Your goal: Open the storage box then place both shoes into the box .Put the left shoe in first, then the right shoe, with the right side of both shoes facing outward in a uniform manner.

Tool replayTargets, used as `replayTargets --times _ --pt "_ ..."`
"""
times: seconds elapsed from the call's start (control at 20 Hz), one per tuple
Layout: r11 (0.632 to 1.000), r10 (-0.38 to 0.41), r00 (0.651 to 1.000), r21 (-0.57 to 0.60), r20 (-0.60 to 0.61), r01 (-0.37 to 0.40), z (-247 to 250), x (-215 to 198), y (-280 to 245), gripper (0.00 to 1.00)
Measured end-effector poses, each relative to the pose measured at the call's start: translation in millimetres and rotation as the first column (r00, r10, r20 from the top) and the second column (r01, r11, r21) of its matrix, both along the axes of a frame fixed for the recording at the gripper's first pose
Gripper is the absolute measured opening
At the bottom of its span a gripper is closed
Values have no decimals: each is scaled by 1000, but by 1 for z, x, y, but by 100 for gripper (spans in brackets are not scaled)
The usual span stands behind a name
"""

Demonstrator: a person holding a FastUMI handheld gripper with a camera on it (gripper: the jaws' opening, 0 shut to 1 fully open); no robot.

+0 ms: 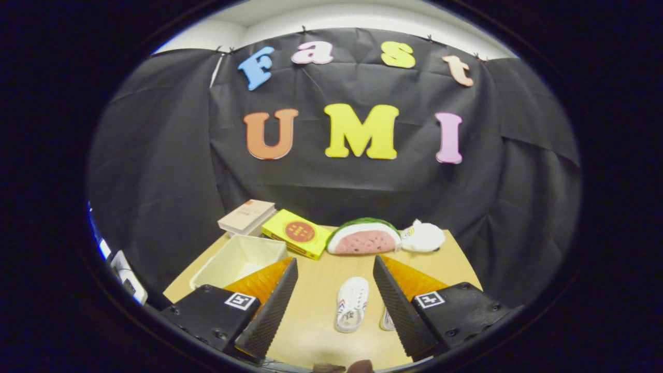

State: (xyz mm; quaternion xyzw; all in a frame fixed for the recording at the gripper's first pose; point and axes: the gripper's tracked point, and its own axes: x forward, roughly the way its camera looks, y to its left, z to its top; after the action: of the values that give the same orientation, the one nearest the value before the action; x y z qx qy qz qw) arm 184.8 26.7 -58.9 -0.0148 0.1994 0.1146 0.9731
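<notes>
Tongs [335, 269] spread wide, empty; white shoe [352, 303] between fingers; labels unreadable.

Table [321, 321] pale matt wood; storage box [238, 256] smooth cream plastic; claw [335, 305] spread, ribbed black pads [269, 311].

Even, fairly bright light from above falls on the table [321, 321], which carries only soft, faint shadows and no glare, while the dark cloth wall [171, 155] stays dim and the fisheye bends everything toward the edges.
</notes>
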Motion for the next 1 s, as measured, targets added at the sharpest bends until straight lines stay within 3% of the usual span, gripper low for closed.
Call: replayTargets --times 0.3,0.5,0.7,1.0 --pt "1000 5 983 -23 -182 -10 -81 58 -36 96" --pt "999 31 952 -24 -304 -41 -136 82 -49 96" --pt "993 82 882 -33 -464 -110 -197 90 -38 96" --pt "996 67 770 -5 -634 -91 -255 105 -33 96"
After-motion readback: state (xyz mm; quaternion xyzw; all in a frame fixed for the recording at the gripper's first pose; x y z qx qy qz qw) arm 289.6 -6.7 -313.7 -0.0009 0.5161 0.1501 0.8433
